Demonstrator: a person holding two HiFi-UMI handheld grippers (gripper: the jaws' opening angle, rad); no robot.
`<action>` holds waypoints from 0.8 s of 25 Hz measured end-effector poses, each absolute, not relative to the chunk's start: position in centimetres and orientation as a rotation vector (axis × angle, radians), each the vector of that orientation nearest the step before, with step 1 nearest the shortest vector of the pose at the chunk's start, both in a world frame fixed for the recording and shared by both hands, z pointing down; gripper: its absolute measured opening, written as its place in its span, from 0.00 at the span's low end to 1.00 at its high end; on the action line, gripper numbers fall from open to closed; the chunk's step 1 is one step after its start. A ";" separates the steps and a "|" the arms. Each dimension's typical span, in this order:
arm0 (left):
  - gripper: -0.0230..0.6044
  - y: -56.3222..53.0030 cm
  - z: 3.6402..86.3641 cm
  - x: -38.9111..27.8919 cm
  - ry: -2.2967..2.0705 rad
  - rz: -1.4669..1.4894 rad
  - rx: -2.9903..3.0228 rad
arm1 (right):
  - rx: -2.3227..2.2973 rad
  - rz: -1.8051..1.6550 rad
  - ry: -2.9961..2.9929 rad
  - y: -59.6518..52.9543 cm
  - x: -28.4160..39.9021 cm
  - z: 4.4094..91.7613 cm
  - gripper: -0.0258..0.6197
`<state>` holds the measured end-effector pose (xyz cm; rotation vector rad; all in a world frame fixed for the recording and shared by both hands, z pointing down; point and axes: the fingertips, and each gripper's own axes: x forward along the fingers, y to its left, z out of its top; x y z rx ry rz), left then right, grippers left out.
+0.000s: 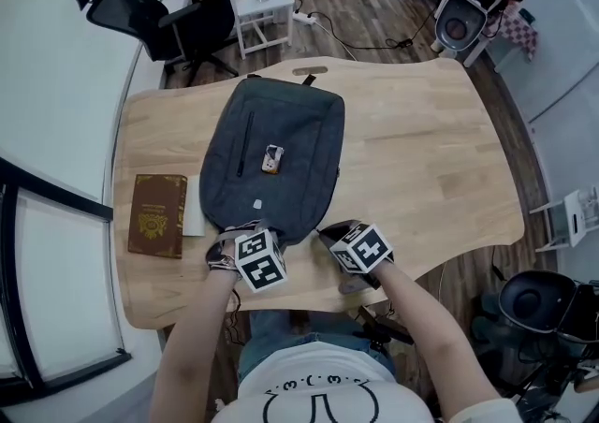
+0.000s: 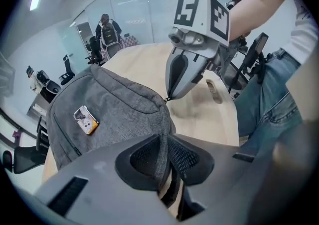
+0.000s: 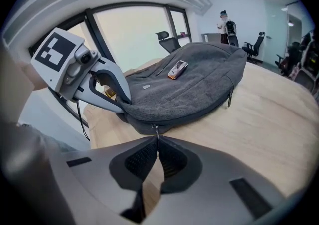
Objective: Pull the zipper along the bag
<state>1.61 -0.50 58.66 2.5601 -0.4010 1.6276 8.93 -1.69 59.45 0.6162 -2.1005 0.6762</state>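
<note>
A dark grey backpack [image 1: 281,131] lies flat on the wooden table [image 1: 421,150], with a small orange-and-white tag [image 1: 272,159] on its top. My left gripper [image 1: 236,236] is at the bag's near left corner. In the left gripper view it [image 2: 163,157] is shut on a fold of the bag's grey fabric [image 2: 160,144]. My right gripper [image 1: 323,232] is at the near right corner. In the right gripper view it [image 3: 157,152] is shut on the small metal zipper pull [image 3: 156,132] at the bag's edge. A second pull [image 3: 230,98] hangs further along the zipper.
A brown book [image 1: 157,215] lies left of the bag beside a white item [image 1: 194,211]. The table's near edge runs just under both grippers. Beyond the far edge stand a black office chair [image 1: 140,14] and a small white side table [image 1: 262,5].
</note>
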 end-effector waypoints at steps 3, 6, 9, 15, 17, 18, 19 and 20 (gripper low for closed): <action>0.12 -0.4 57.8 1.5 -0.432 1.595 2.583 | 0.631 0.598 -2.097 -2.3 9.2 58.8 0.14; 0.12 -0.1 57.1 1.4 -0.448 1.571 2.598 | 0.657 0.583 -2.081 -3.2 10.1 58.6 0.16; 0.12 0.1 56.9 1.4 -0.468 1.548 2.599 | 0.675 0.482 -2.041 -4.3 11.1 58.8 0.15; 0.12 0.2 56.8 1.5 -0.492 1.517 2.586 | 0.768 0.390 -1.973 -7.9 13.8 60.1 0.15; 0.12 0.2 56.9 1.7 -0.482 1.519 2.583 | 0.784 0.385 -1.951 -9.2 14.5 60.4 0.15; 0.12 0.2 57.0 1.9 -0.476 1.518 2.581 | 0.794 0.382 -1.941 -9.9 14.9 60.6 0.15; 0.12 0.2 57.0 2.0 -0.471 1.516 2.579 | 0.809 0.377 -1.933 -10.8 15.3 60.7 0.15; 0.12 0.2 57.0 2.2 -0.465 1.514 2.578 | 0.825 0.373 -1.925 -11.7 15.6 60.7 0.15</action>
